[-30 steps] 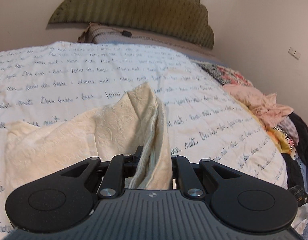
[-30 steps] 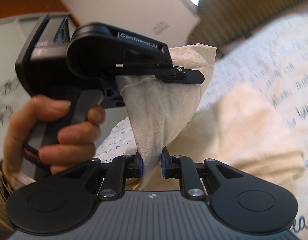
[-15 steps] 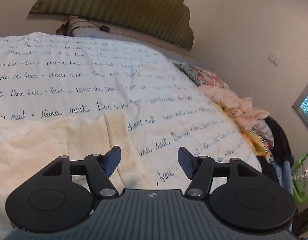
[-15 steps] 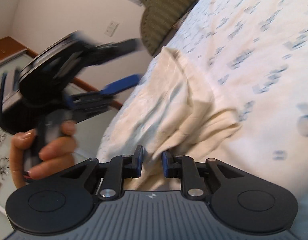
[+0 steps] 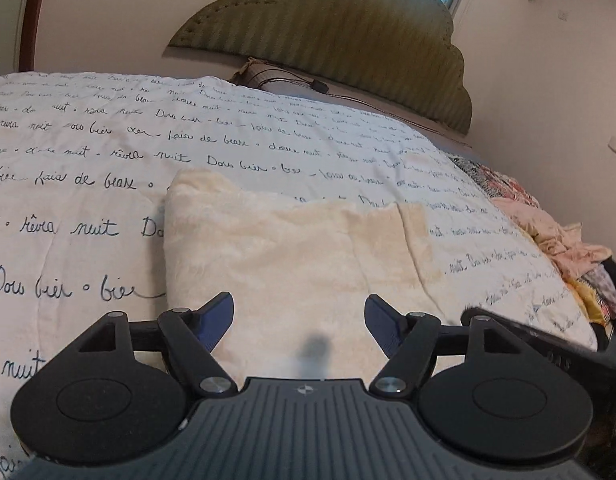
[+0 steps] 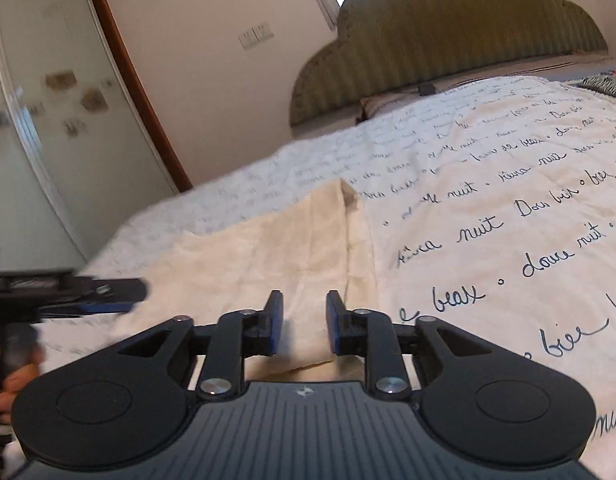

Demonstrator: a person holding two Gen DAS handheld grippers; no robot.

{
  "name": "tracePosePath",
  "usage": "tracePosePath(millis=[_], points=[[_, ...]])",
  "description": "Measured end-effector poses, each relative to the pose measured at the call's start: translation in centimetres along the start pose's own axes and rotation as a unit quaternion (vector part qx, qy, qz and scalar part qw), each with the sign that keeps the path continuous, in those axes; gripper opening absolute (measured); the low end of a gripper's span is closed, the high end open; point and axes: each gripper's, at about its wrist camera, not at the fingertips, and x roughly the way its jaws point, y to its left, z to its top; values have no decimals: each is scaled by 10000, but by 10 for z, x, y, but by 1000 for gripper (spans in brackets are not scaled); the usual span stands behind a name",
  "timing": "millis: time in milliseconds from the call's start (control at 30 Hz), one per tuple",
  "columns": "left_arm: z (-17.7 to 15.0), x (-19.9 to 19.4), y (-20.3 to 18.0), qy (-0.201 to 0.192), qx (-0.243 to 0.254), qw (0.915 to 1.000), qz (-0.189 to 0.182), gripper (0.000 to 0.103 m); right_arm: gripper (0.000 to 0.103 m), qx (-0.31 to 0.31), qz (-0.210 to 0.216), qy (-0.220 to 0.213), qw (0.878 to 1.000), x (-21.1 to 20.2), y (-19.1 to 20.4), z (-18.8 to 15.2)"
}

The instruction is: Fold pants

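The cream pants [image 5: 292, 248] lie folded flat on the bed's white script-printed cover [image 5: 108, 140]. My left gripper [image 5: 300, 316] is wide open and empty, just above the pants' near edge. In the right wrist view the pants [image 6: 268, 248] lie ahead, their right edge along a seam. My right gripper [image 6: 304, 320] is partly open, holds nothing, and hovers over the cloth's near edge. The left gripper [image 6: 88, 294] shows blurred at the left of that view, held by a hand. The right gripper's finger [image 5: 539, 332] crosses the left view's lower right.
A green scalloped headboard [image 5: 347, 36] and a pillow [image 5: 276, 78] stand at the far end. A heap of colourful clothes [image 5: 555, 236] lies along the bed's right side. A frosted wardrobe door [image 6: 48, 120] stands left of the bed.
Both grippers let go of the pants, which dropped from a lifted fold to lie flat. The left opened first, the right after. Both pulled back to the near edge.
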Motion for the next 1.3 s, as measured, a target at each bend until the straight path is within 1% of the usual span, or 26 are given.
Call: tracePosePath(millis=[33,100,133,167,200,267,333,367,400,433,467,500,567,600,667,733,800,900,933,1033,1067,1100,1133,1200,1233,1300], points=[[-6,-4,1,-41,125,9999,89,74,33,-104,-79,42,9999,3,2,-1],[-12,-15,6,-158,183,9993,286,74,43,-589,-358,125,9975,7,5,-11],[-17,-22,11,-233,150,9990,345,75,44,-702,-542,85,9960,6,8,-13],[-18,-28,15,-287,118,9990,316,75,46,-715,-653,-21,9953,1,11,-13],[-20,-34,20,-325,81,9991,257,75,46,-751,-581,-147,9954,-6,16,-13],[-27,-47,29,-376,43,9992,143,75,46,-1012,-156,-333,9942,-20,31,-11],[-35,-59,33,-322,203,9992,69,77,48,-1497,274,-316,9878,-22,52,-12],[-40,-64,32,-270,381,9989,44,77,53,-1775,341,-291,9831,-19,63,-13],[-44,-68,30,-249,555,9981,39,77,55,-2002,270,-280,9790,-16,72,-16],[-50,-73,27,-226,797,9966,28,77,58,-2164,133,-272,9758,-11,77,-19],[-56,-77,23,-197,1036,9944,29,77,58,-2226,-39,-214,9747,-4,78,-20],[-62,-80,18,-164,1269,9918,40,78,58,-2198,-191,-109,9753,4,77,-20],[-74,-81,6,-60,1770,9842,64,80,58,-1984,-218,38,9799,15,67,-19],[-79,-80,0,-21,1984,9800,129,83,58,-1837,-211,133,9827,21,61,-18],[-87,-71,-10,-14,2310,9722,381,84,57,-1727,-261,178,9845,25,54,-19],[-88,-61,-15,-90,2363,9692,689,84,57,-1728,-409,160,9840,26,50,-21],[-86,-50,-16,-119,2285,9692,916,84,60,-1679,-494,94,9845,22,48,-20],[-82,-39,-13,-211,2245,9627,1498,86,65,-1575,-613,104,9856,19,41,-19],[-82,-40,-12,-280,2222,9622,1553,87,65,-1504,-598,136,9867,20,36,-18],[-82,-43,-5,-256,2027,9664,1558,86,65,-1052,-210,303,9938,23,17,-13],[-82,-43,-3,-219,1953,9678,1570,86,57,-908,-45,344,9953,24,11,-11],[-83,-43,-1,-174,1889,9688,1593,86,42,-879,25,341,9955,24,9,-11],[-83,-42,1,-122,1857,9690,1624,86,36,-924,30,324,9952,24,9,-11],[-84,-40,2,-23,1802,9698,1643,86,11,-1005,-32,227,9947,21,8,-10],[-84,-41,1,-7,1800,9698,1644,86,10,-1099,-85,180,9937,18,9,-10],[-83,-41,-5,-21,1948,9658,1712,86,6,-1302,-167,99,9913,11,14,-9]])
